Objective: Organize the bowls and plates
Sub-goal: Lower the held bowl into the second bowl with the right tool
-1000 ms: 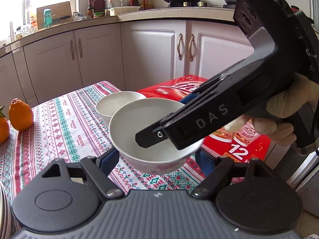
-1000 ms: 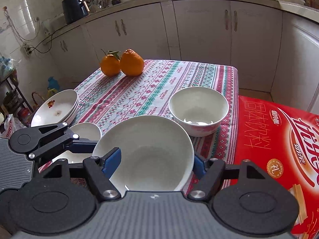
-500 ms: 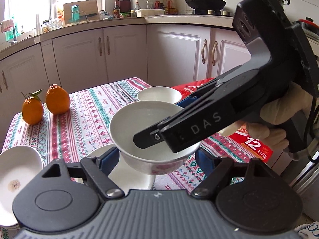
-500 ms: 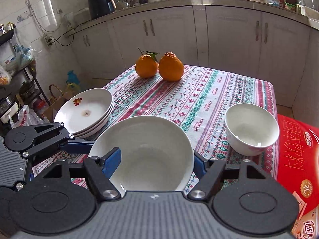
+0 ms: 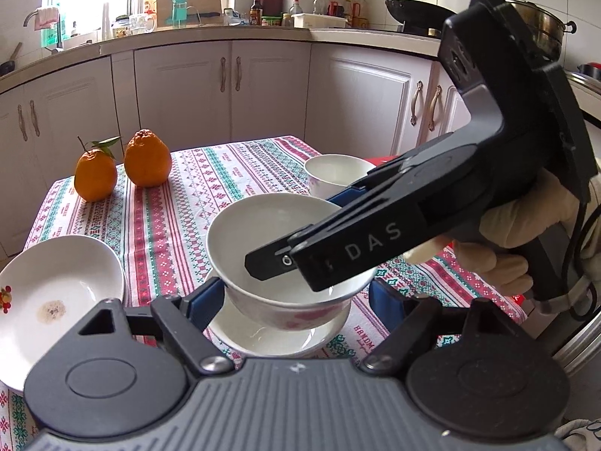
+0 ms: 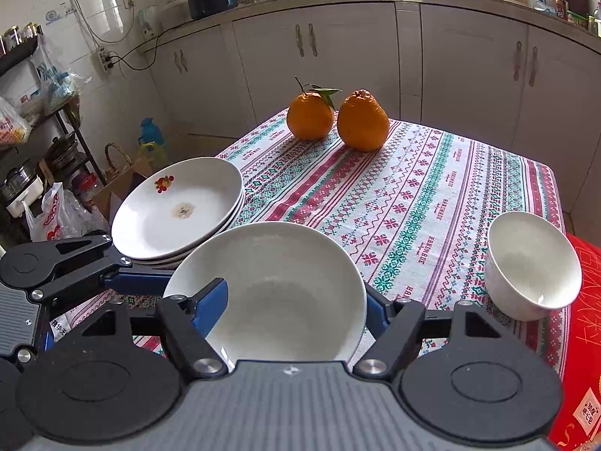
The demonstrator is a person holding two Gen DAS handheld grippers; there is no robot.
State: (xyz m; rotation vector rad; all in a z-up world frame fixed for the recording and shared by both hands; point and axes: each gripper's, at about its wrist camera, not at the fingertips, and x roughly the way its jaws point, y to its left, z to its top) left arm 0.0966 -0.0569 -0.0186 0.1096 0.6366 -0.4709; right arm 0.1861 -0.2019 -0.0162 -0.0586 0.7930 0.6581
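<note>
My left gripper (image 5: 296, 300) is shut on a white bowl (image 5: 263, 233) with a pink pattern, held above the table. My right gripper (image 6: 296, 300) is shut on a white deep plate (image 6: 278, 282), which lies just under the bowl in the left wrist view (image 5: 270, 338). The right gripper's body (image 5: 413, 218) crosses over the bowl. A stack of white plates (image 6: 176, 206) with a small flower mark sits at the table's left edge. A second white bowl (image 6: 529, 263) stands at the right edge.
Two oranges (image 6: 338, 120) sit at the far side of the patterned tablecloth (image 6: 413, 195). A red carton (image 6: 586, 338) lies to the right of the table. White kitchen cabinets (image 6: 338, 56) stand behind. Shelves with bags (image 6: 37, 131) are at the left.
Both grippers have swung left over the table with the bowl and the plate. The plate stack and oranges have come into view closer; the second bowl has shifted right.
</note>
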